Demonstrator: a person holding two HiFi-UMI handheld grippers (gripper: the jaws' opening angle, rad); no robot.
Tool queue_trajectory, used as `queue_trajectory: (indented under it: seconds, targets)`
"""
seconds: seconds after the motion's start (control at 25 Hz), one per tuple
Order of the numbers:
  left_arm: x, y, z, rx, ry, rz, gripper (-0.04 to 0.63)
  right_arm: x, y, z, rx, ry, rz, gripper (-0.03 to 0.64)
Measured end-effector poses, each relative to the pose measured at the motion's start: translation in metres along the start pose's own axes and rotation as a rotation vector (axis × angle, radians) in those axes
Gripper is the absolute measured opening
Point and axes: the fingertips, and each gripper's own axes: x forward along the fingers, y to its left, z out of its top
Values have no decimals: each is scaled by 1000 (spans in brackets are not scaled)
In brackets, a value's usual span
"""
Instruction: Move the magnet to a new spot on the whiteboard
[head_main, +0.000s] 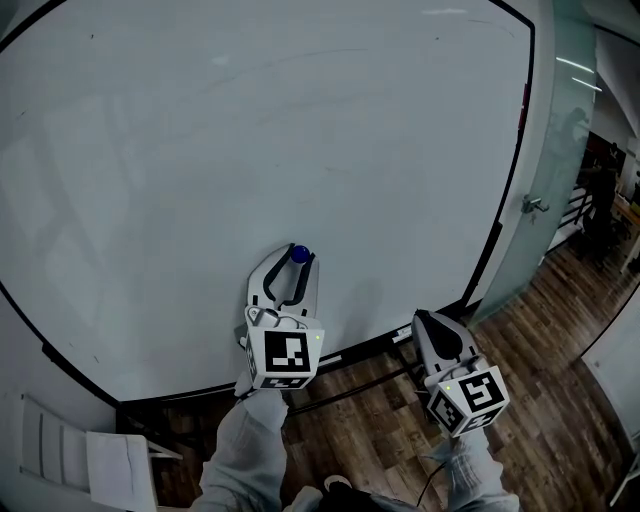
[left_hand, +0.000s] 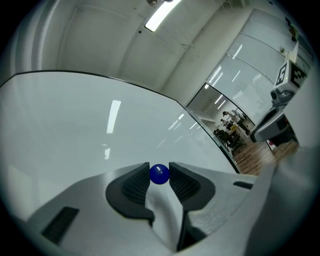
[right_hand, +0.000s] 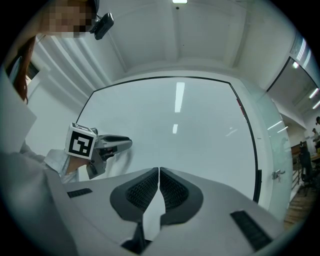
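Visibly, the magnet is round, glossy, blue.

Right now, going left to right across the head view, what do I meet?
The left gripper clamped on the blue magnet, then the right gripper, then the door handle.

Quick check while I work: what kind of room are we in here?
Probably an office: a large wall whiteboard, a glass door beside it, wood floor, and people at desks farther off.
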Motion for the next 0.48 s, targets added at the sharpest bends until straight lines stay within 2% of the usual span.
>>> queue_trajectory:
  seconds: [0.24,0.48]
  targets:
    - [20,0,12,195,11,22,124,5,-6,2,1,-6,2,32]
    - [30,-4,13,304,38,19,124,9,-6,-2,5,-4,12,32]
